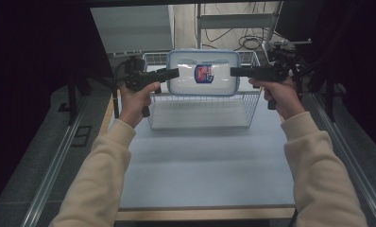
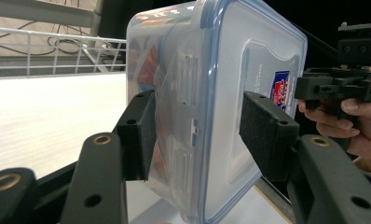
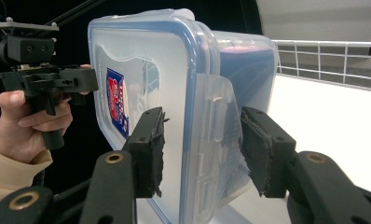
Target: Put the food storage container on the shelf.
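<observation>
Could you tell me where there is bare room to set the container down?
The table between the wire basket and the near edge is bare. The basket's floor below the lidded plastic container also looks bare. It is crowded beside the container, where both tongs grip.

Pale grey table (image 1: pixel 200 165), white wire basket (image 1: pixel 202 111) standing at its far end

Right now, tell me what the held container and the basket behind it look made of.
Container: likely clear plastic, glossy; you see through its walls, and its blue-rimmed lid has moulded side latches. Basket: apparently white-coated metal wire, given its thin open grid. Gripper pads: matte black, possibly foam.
</observation>
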The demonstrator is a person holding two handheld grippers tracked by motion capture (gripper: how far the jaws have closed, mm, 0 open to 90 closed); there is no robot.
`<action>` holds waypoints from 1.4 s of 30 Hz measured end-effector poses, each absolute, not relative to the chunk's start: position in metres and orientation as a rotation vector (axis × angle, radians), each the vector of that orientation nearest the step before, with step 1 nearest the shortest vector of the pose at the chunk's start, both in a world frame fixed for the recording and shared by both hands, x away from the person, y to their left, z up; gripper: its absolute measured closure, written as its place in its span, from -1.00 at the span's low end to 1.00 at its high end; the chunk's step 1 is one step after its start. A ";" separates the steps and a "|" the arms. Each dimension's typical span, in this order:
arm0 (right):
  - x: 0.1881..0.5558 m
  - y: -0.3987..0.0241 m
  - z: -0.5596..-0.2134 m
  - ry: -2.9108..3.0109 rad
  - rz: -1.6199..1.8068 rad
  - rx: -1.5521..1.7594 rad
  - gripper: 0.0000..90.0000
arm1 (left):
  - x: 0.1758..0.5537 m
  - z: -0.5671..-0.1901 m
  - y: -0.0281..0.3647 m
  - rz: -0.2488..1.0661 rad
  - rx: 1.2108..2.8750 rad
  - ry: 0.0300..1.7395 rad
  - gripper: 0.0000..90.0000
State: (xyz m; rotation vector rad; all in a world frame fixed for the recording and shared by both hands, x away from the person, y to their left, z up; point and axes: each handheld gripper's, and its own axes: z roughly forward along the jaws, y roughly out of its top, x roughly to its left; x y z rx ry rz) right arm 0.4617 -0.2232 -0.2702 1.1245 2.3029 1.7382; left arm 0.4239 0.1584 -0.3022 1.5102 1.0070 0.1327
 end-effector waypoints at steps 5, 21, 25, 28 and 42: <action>0.484 -0.222 -0.279 2.317 1.726 1.194 0.11 | 0.442 -0.310 0.157 0.115 1.522 1.047 0.05; 0.511 -0.217 -0.289 2.300 1.656 1.340 0.07 | 0.477 -0.321 0.156 0.015 1.501 1.150 0.00; 0.515 -0.215 -0.289 2.275 1.650 1.381 0.04 | 0.484 -0.323 0.155 -0.001 1.466 1.181 -0.01; 0.518 -0.214 -0.291 2.261 1.643 1.410 0.02 | 0.489 -0.323 0.154 -0.009 1.470 1.196 -0.04; 0.529 -0.205 -0.299 2.208 1.552 1.530 -0.13 | 0.506 -0.328 0.148 0.018 1.466 1.271 -0.10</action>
